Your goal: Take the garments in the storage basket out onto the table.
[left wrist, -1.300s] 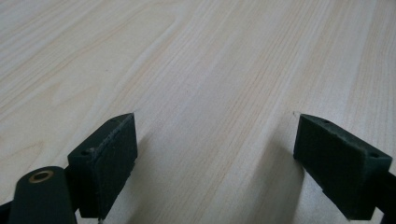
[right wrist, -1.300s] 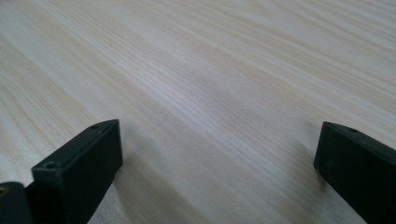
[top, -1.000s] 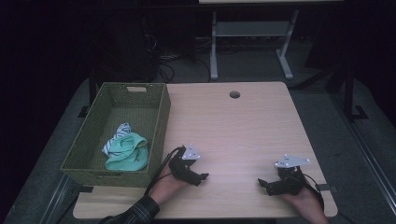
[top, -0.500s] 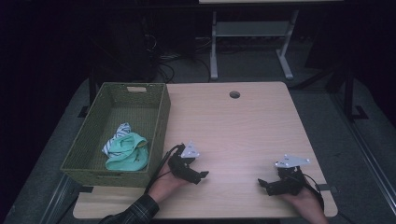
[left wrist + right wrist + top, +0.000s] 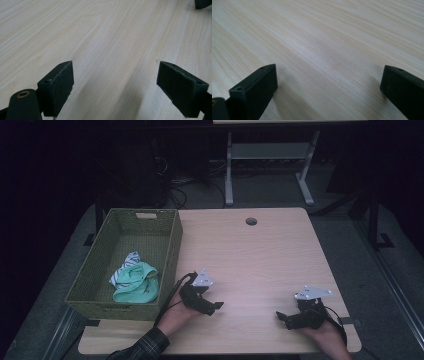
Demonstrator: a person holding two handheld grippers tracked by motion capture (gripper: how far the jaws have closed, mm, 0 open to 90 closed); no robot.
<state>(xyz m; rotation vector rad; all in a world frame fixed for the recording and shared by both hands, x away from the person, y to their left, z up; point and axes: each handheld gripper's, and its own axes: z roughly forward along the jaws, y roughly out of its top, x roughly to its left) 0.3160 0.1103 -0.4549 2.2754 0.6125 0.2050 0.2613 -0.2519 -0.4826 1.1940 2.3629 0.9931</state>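
Note:
A green woven basket (image 5: 172,247) stands at the table's left side, holding a crumpled teal cloth (image 5: 139,286) and a striped white cloth (image 5: 123,270). My left gripper (image 5: 214,306) rests on the light wooden table (image 5: 250,265) just right of the basket's near corner, jaws pointing right. In the left gripper view the left gripper (image 5: 115,82) is open with bare wood between its pads. My right gripper (image 5: 283,317) lies near the table's front right, jaws pointing left. The right gripper (image 5: 329,90) is open in its own view, with nothing between the pads.
A round cable hole (image 5: 251,221) sits near the table's far edge. Beyond the table stand a white metal frame (image 5: 270,165) and cables (image 5: 175,180) on the dark floor. A dark tip of the right gripper (image 5: 203,3) shows at the top right of the left gripper view.

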